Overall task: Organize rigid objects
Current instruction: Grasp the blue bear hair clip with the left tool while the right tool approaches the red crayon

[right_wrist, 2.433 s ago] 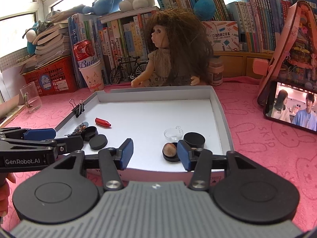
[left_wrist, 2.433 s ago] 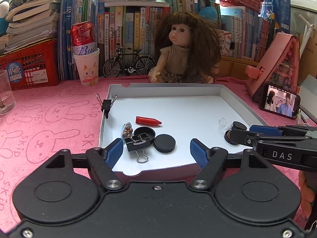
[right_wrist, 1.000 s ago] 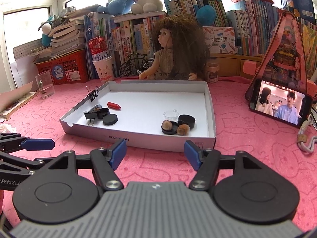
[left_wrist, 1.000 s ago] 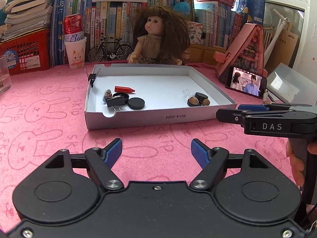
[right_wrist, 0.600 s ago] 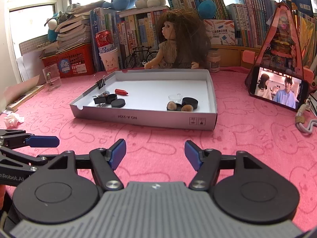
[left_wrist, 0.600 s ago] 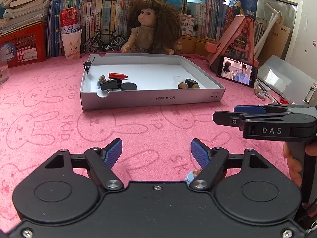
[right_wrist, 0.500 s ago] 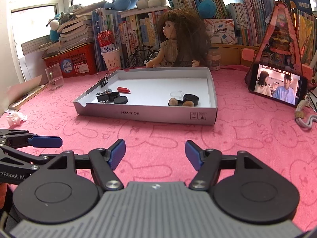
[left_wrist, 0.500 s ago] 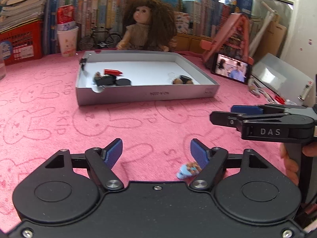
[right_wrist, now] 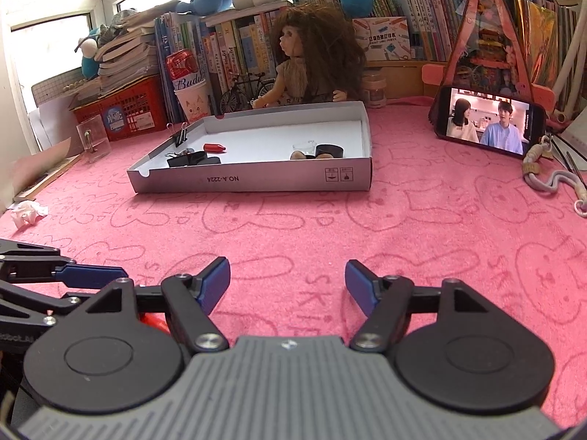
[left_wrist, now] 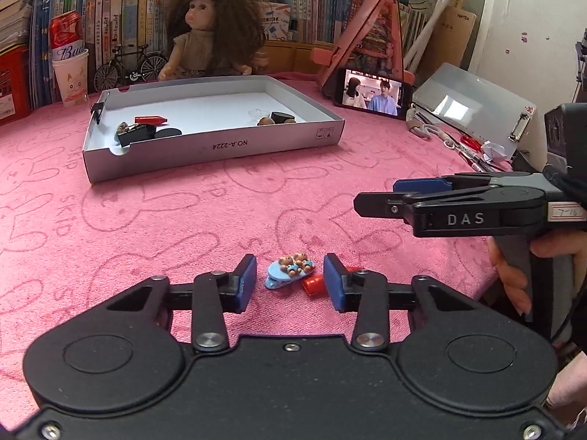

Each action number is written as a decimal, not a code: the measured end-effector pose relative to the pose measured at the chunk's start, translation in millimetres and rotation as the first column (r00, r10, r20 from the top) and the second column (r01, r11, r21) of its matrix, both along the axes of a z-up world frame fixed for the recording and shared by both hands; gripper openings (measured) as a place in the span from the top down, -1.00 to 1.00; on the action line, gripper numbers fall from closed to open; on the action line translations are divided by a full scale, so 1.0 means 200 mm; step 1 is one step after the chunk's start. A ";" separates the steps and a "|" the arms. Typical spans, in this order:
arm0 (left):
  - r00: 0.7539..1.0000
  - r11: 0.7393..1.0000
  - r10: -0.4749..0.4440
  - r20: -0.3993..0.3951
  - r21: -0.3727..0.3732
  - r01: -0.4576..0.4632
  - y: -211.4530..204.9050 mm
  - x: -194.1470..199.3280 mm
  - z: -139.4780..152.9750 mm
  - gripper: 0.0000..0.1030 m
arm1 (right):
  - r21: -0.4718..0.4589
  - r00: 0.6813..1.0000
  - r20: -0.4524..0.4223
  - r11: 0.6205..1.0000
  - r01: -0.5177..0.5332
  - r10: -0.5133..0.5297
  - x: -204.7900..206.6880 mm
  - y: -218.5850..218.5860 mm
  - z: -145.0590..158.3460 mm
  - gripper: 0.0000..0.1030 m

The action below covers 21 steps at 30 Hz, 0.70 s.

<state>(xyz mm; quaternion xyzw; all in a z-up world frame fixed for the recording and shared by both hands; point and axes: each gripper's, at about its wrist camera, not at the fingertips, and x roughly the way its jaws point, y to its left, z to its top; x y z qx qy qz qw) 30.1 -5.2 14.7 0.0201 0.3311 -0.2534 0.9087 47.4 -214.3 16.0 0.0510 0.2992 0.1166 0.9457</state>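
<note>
So the risk is easy to spot: the blue bear hair clip (left_wrist: 289, 270) lies on the pink desk (left_wrist: 183, 220) between the left gripper (left_wrist: 290, 281) fingers, but a small red piece (left_wrist: 314, 285) sits touching its right end, tucked against the right finger (left_wrist: 332, 282). If the squeeze is finished as lined up, the red piece could be pinched along with the clip, or the clip could be skewed and popped out sideways, since it's flat and lies at an angle to the pads. The soft cloth might also get caught.

The left fingers have just been closing and are now narrowed around the clip, though gaps can still be seen on both sides, so nothing is gripped yet. The right gripper (right_wrist: 288, 280) is held spread wide over bare cloth, with nothing between the fingers. The white box (left_wrist: 220, 146), where sorted bits are already gathered, sits well apart on the far side.
</note>
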 end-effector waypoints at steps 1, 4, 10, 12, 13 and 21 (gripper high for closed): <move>1.000 1.000 0.002 0.003 0.000 -0.002 0.00 0.01 0.00 0.45 | 0.002 1.000 0.002 1.000 -0.004 0.004 -0.01 0.00 0.00 -0.55; 1.000 1.000 0.018 0.007 0.007 -0.018 -0.01 0.02 0.01 0.57 | 0.001 1.000 0.008 1.000 -0.017 0.017 -0.03 0.00 0.00 -0.56; 0.997 0.997 0.068 0.030 0.024 -0.068 0.04 0.05 0.03 0.69 | 0.021 0.996 0.008 0.996 -0.085 0.085 -0.06 0.02 0.00 -0.57; 0.995 0.995 0.095 0.026 0.029 -0.096 0.07 0.06 0.03 0.69 | 0.032 0.992 0.001 0.991 -0.129 0.129 -0.07 0.05 -0.01 -0.58; 0.994 0.993 0.110 0.025 0.030 -0.111 0.09 0.07 0.03 0.69 | 0.037 0.989 -0.002 0.988 -0.150 0.150 -0.07 0.07 -0.01 -0.59; 0.985 0.984 0.170 0.033 0.048 -0.171 0.17 0.09 0.03 0.69 | -0.009 0.962 0.027 0.962 -0.272 0.272 -0.13 0.21 -0.02 -0.61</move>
